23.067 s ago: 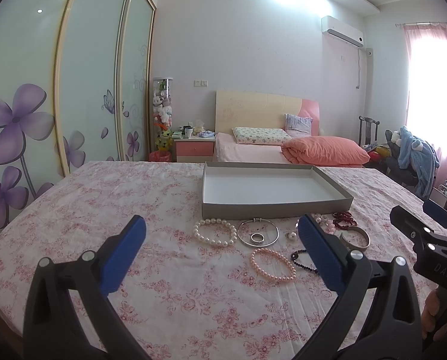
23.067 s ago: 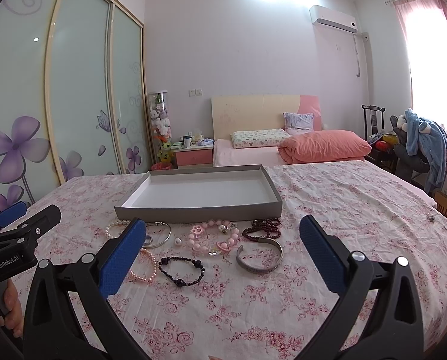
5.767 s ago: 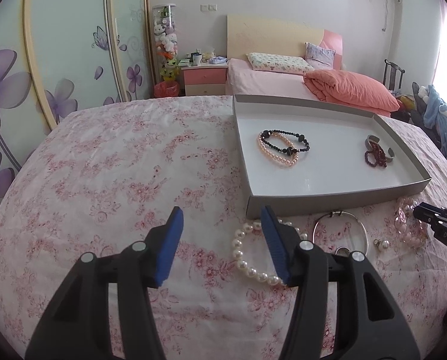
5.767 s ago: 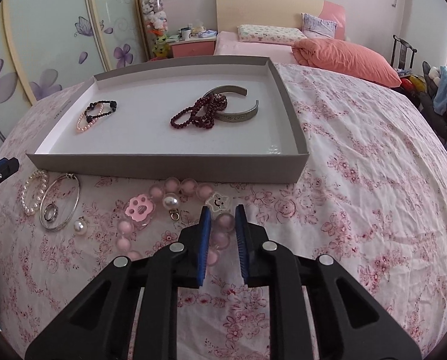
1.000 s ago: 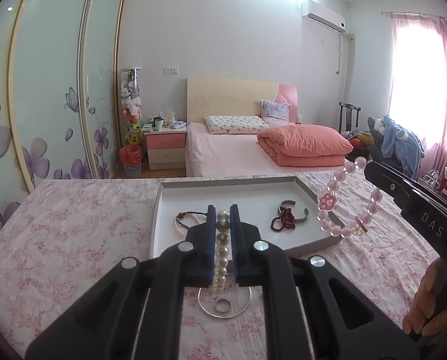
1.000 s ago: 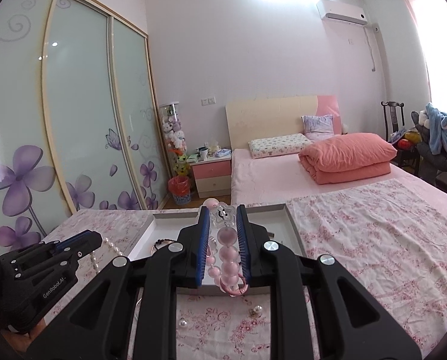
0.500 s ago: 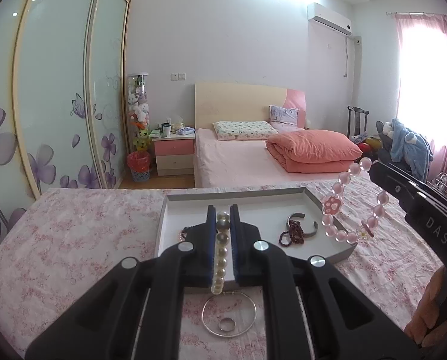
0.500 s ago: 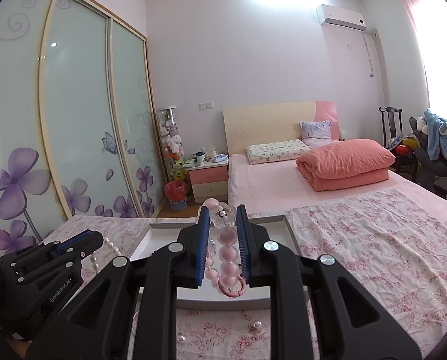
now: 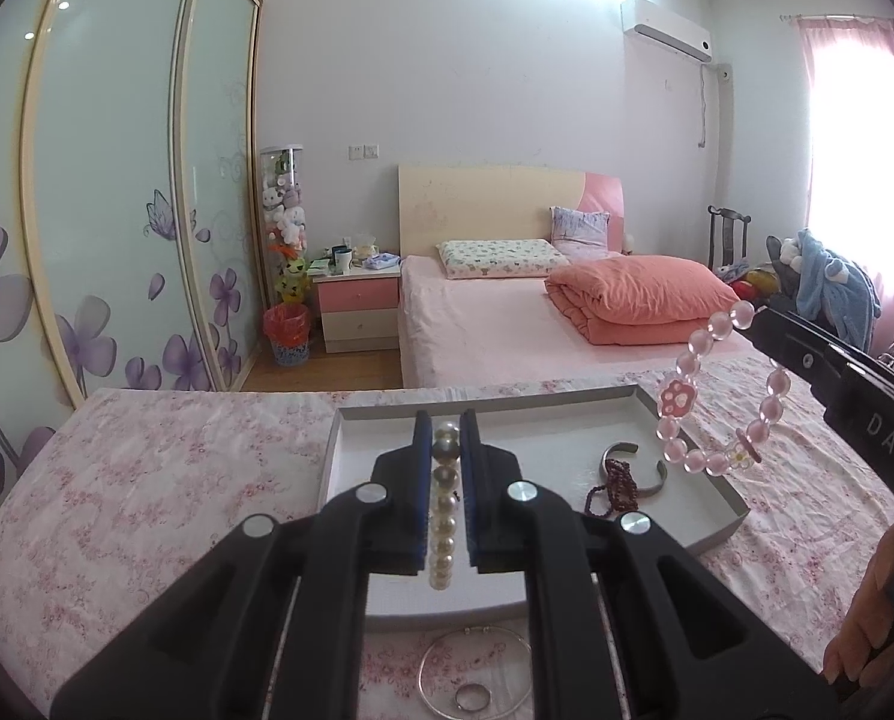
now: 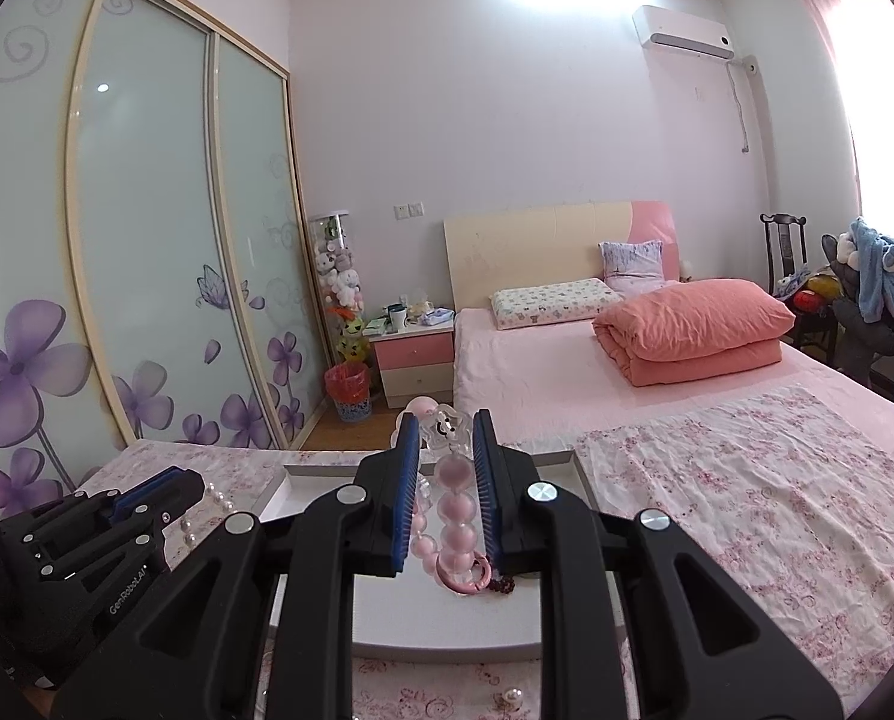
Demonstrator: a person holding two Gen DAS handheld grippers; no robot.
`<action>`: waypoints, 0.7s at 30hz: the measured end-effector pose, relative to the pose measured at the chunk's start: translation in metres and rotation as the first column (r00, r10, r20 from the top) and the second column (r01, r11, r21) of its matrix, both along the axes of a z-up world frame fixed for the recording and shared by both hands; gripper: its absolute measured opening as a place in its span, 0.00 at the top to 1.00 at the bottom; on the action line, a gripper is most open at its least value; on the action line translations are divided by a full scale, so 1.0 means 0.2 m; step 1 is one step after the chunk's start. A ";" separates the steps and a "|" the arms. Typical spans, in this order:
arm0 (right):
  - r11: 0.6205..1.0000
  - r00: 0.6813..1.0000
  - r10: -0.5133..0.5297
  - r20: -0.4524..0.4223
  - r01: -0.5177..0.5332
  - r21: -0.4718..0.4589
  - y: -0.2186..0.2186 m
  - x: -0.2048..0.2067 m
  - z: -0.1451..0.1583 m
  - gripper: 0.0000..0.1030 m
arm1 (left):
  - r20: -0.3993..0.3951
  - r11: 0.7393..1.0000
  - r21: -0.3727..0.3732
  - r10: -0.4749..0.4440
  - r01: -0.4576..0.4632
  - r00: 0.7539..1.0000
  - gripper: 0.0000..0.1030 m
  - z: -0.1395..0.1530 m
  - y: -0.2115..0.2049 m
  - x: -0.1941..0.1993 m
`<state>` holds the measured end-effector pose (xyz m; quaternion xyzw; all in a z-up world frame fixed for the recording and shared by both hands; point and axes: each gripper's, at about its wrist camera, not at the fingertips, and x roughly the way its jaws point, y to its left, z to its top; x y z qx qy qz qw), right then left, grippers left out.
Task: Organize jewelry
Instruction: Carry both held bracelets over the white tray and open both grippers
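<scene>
Transport is the step in hand: left tool [image 9: 447, 468] clamps the pearl bracelet [image 9: 444, 516] above the grey tray [image 9: 711, 516]; right tool [image 10: 445, 480] grips the pink bead bracelet [image 10: 450, 516] over it. Next, each should lower inside the tray and release.

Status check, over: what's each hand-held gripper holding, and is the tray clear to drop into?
Left hand-held gripper shut on pearl bracelet. Right shut on pink bead bracelet. Tray open below; bangle inside.

Black tongs [image 9: 446, 426] with blue pads [image 9: 468, 480] hold a cream pearl bracelet [image 9: 444, 516]; the pink bead bracelet [image 9: 711, 396] hangs over a white-floored grey tray [image 9: 351, 468] on pink floral bedding [image 9: 147, 480].
</scene>
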<state>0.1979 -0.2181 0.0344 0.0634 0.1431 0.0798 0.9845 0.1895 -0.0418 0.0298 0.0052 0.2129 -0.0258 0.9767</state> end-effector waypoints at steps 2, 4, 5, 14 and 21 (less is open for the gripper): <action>1.000 1.000 -0.001 -0.009 0.001 0.005 0.00 0.04 -0.01 0.81 | -0.007 1.000 -0.001 -0.002 0.002 1.000 0.90 -0.01 0.00 0.04; 1.000 1.000 -0.001 -0.022 0.001 0.006 0.00 0.09 -0.03 0.81 | -0.013 1.000 -0.003 -0.004 0.004 1.000 0.90 -0.02 0.00 0.09; 1.000 1.000 -0.001 -0.029 0.002 0.005 0.00 0.12 -0.04 0.81 | -0.018 1.000 -0.003 -0.006 0.006 1.000 0.90 -0.03 -0.01 0.12; 0.999 0.985 0.013 -0.174 -0.006 0.045 0.00 0.43 -0.19 0.81 | -0.082 1.000 -0.010 -0.012 0.011 0.997 0.90 -0.16 0.00 0.40; 0.999 0.972 0.023 -0.233 -0.015 0.036 0.03 0.51 -0.26 0.80 | -0.109 1.000 -0.008 -0.003 0.002 0.994 0.90 -0.23 0.00 0.52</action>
